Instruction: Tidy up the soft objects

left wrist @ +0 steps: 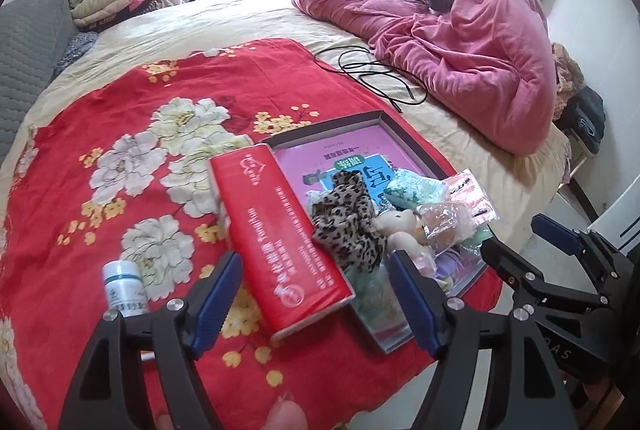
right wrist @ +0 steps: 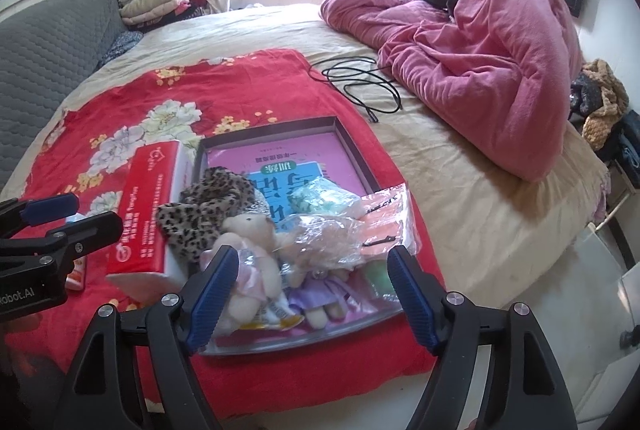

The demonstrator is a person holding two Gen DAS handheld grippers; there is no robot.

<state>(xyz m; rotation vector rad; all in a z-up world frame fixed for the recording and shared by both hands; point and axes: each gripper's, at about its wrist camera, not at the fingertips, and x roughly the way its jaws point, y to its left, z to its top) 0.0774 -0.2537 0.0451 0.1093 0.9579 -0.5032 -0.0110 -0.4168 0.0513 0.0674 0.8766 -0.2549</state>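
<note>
Both claws are seen with their blue pads spread wide and nothing gripped. No earlier picture is given, so only the present stance is told: the left claw (left wrist: 316, 294) is held tilted down over the red tissue pack (left wrist: 280, 242), which lies between its fingers in the view but is not pressed by either pad. The right claw (right wrist: 312, 290) is held tilted down above the near end of the shallow tray (right wrist: 352, 145), its pads apart from everything beneath. In that tray a cream teddy bear (right wrist: 248, 250), a leopard-print scrunchie (right wrist: 208, 205), crinkled plastic bags (right wrist: 328, 234) and a purple-dressed doll (right wrist: 320, 294) are heaped on a pink booklet (right wrist: 292, 149). The tray and tissue pack rest on a red flowered blanket (left wrist: 160, 117) spread over the bed. A small white bottle (left wrist: 122, 284) stands just beside the left claw's left finger.
</note>
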